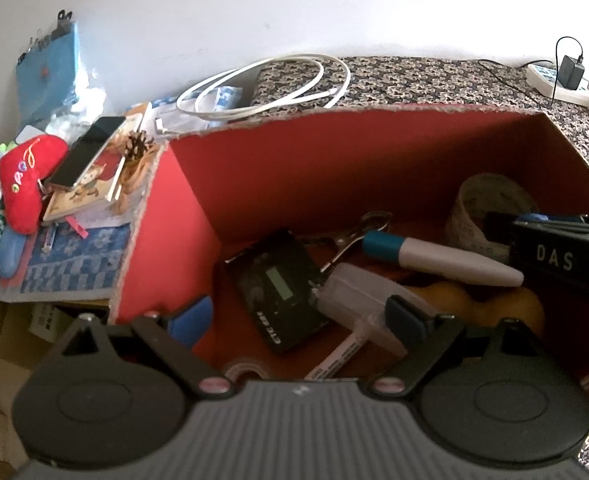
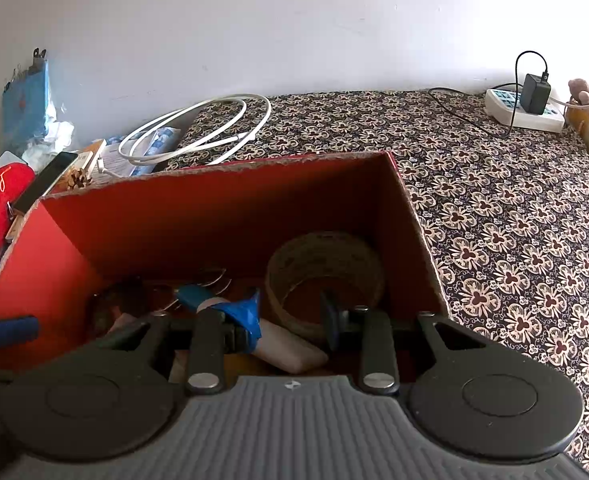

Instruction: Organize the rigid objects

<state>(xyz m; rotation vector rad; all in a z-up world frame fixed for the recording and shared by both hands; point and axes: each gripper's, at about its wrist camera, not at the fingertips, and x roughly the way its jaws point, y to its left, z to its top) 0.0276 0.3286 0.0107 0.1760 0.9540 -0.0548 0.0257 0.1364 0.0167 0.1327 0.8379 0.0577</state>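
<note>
1. Two hand-held grippers hang over a red cardboard box (image 1: 294, 168) that stands on a floral-patterned cloth (image 2: 514, 220).
2. Left gripper (image 1: 298, 320): its jaws stand spread wide, with nothing pinched. One blue-padded finger (image 1: 192, 318) sits near the box's left wall; the other is above a translucent plastic case (image 1: 358, 300).
3. Right gripper (image 2: 290, 320): its fingers are set apart with a gap between them. Whether its pads grip anything cannot be told, since the view is dark there and objects overlap.
4. Box contents, left wrist view: a black device with a small screen (image 1: 278, 284) lies flat on the floor of the box, just beside the plastic case. A metal clip (image 1: 358, 232) lies behind it, and a grey marker with a blue cap (image 1: 434, 258) lies across the middle.
5. A roll of tape (image 2: 326, 276) rests in the far right corner of the box.
6. Outside the box: a coiled white cable (image 2: 198, 132) lies behind it, a red plush toy (image 1: 26, 176) and a phone (image 1: 86, 152) sit to its left, and a power strip with a black adapter (image 2: 526, 108) lies at the far right.
</note>
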